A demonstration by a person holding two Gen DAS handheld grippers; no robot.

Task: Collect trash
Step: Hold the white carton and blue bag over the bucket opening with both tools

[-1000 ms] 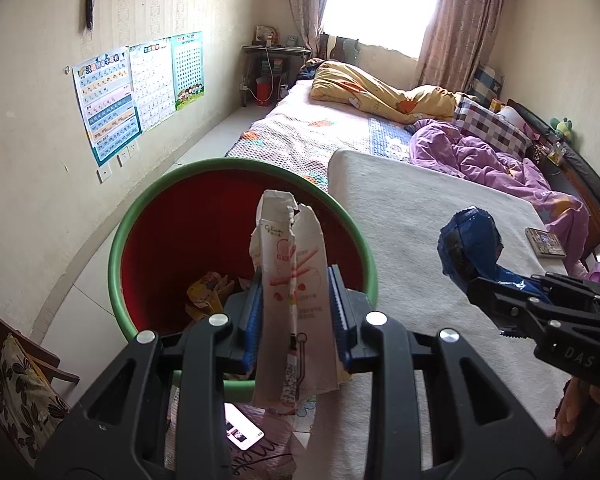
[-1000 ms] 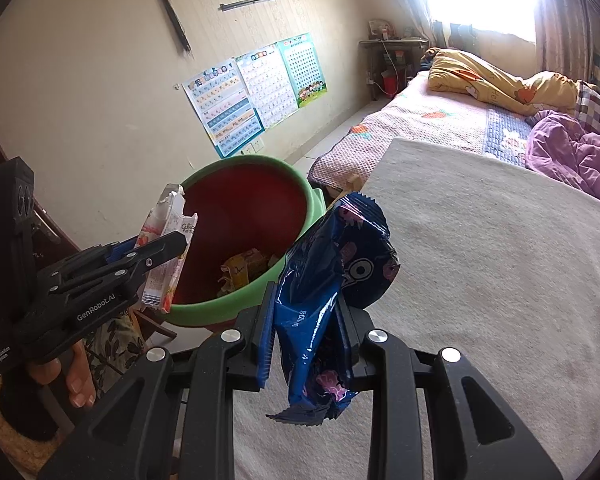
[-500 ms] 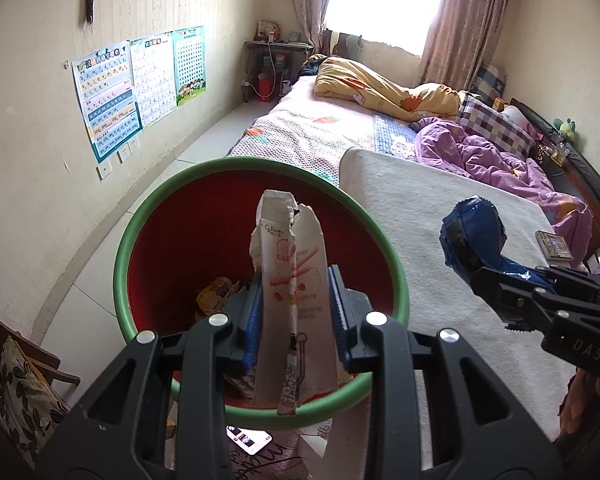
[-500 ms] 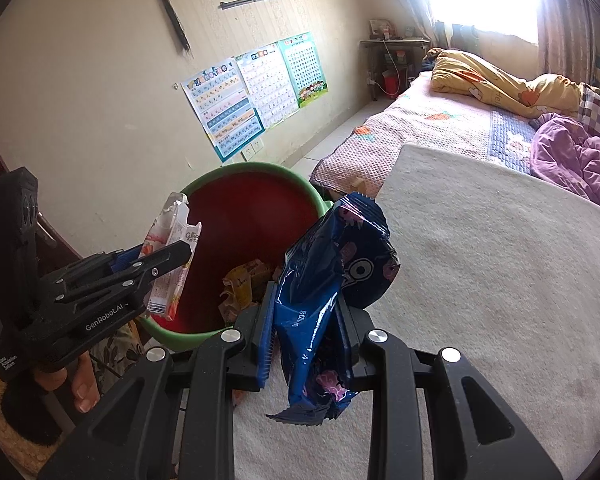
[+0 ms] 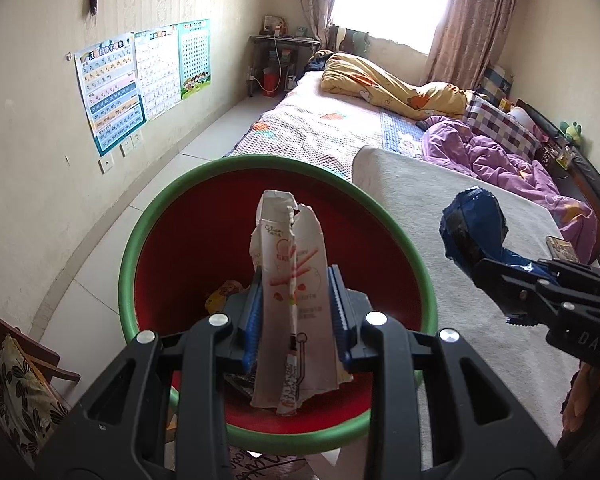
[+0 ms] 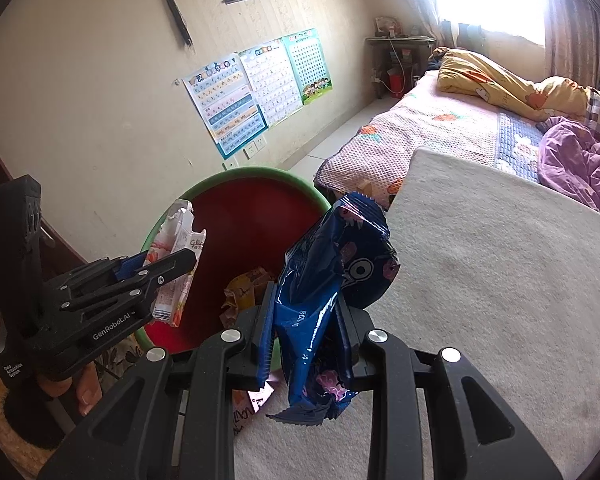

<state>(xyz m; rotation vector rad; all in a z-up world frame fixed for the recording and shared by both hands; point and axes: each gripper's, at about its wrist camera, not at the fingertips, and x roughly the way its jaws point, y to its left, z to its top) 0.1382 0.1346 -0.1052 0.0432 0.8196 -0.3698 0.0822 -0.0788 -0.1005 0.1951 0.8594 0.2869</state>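
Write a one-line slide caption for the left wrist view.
Left tool holds a torn white snack box over the green-rimmed red bin, right tool alongside with a blue wrapper.

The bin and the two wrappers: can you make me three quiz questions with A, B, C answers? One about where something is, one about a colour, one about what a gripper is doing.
1. Where is the white wrapper?
A. Over the bin
B. Lying on the bed
C. Stuck on the wall

2. What colour is the bin's rim?
A. Blue
B. Green
C. Yellow

3. What is the right gripper doing?
A. Hanging open with nothing in it
B. Resting inside the bin
C. Clamped on the blue wrapper

Answers:
1. A, in the left wrist view the white wrapper, pinched in the left gripper, has the bin's red inside behind it.
2. B, a green ring runs round the red inside.
3. C, its jaws press on both sides of the blue wrapper.
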